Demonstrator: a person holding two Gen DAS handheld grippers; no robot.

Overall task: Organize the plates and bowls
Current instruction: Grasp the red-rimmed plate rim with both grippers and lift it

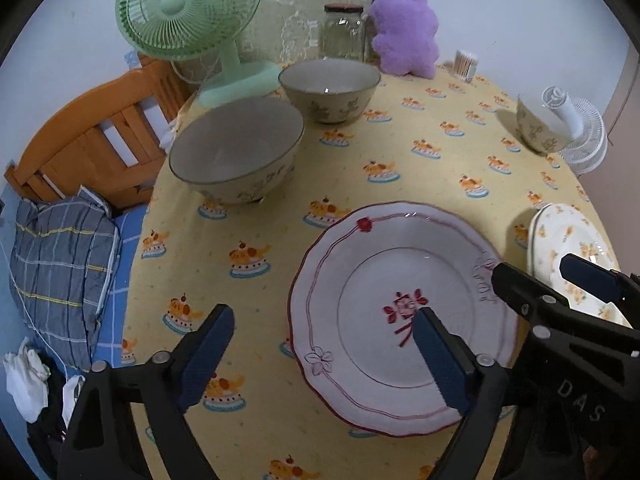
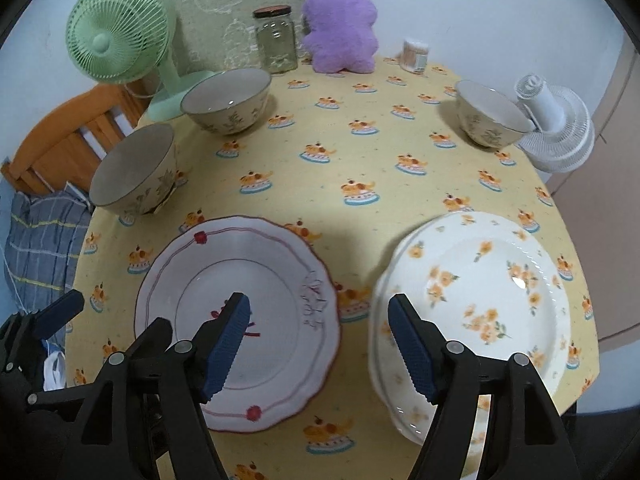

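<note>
A white plate with a red rim and a red flower (image 1: pixel 400 280) (image 2: pixel 264 280) lies at the front of the round table. My left gripper (image 1: pixel 324 356) hangs open over its left edge, one finger above the plate and the other above the cloth. My right gripper (image 2: pixel 320 348) is open over the gap between this plate and a plate with orange flowers (image 2: pixel 480 300) (image 1: pixel 568 240); a second rim shows under that plate's left edge. Three beige bowls stand upright: one at the left edge (image 1: pixel 236 148) (image 2: pixel 136 172), one behind it (image 1: pixel 328 88) (image 2: pixel 228 100), one at the far right (image 1: pixel 536 124) (image 2: pixel 488 116).
Along the back of the yellow tablecloth (image 2: pixel 320 128) stand a green fan (image 1: pixel 188 12), a glass jar (image 1: pixel 344 32), a purple plush toy (image 1: pixel 404 28) and a tub of cotton swabs (image 1: pixel 466 64). A white fan (image 2: pixel 556 128) sits at the right edge. A wooden bed frame (image 1: pixel 88 140) and a pillow (image 1: pixel 60 272) lie to the left.
</note>
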